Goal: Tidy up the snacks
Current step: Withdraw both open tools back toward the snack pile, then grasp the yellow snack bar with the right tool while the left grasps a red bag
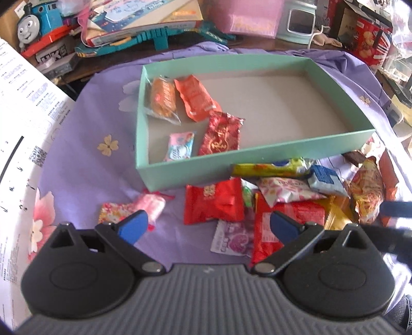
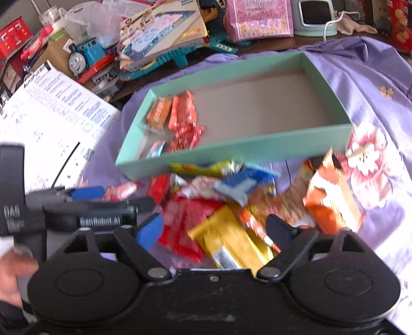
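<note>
A mint-green box (image 1: pixel 257 157) (image 2: pixel 231 152) lies on the purple cloth. At its left end are an orange snack in clear wrap (image 1: pixel 162 96), an orange packet (image 1: pixel 195 99), a red foil packet (image 1: pixel 222 134) and a small pink-blue packet (image 1: pixel 180 147). A pile of loose snacks lies in front of the box. My left gripper (image 1: pixel 208 226) is open above a red packet (image 1: pixel 215 203) and a purple packet (image 1: pixel 231 238). My right gripper (image 2: pixel 215 229) is open over a yellow packet (image 2: pixel 231 239), which lies between its fingers with a gap on either side.
Toys, books and a pink bag (image 2: pixel 257 18) crowd the table behind the box. A printed white sheet (image 1: pixel 23 108) lies at the left. The left gripper's blue fingertip (image 2: pixel 87 192) reaches in beside my right one, and a hand (image 2: pixel 13 273) shows at the left edge.
</note>
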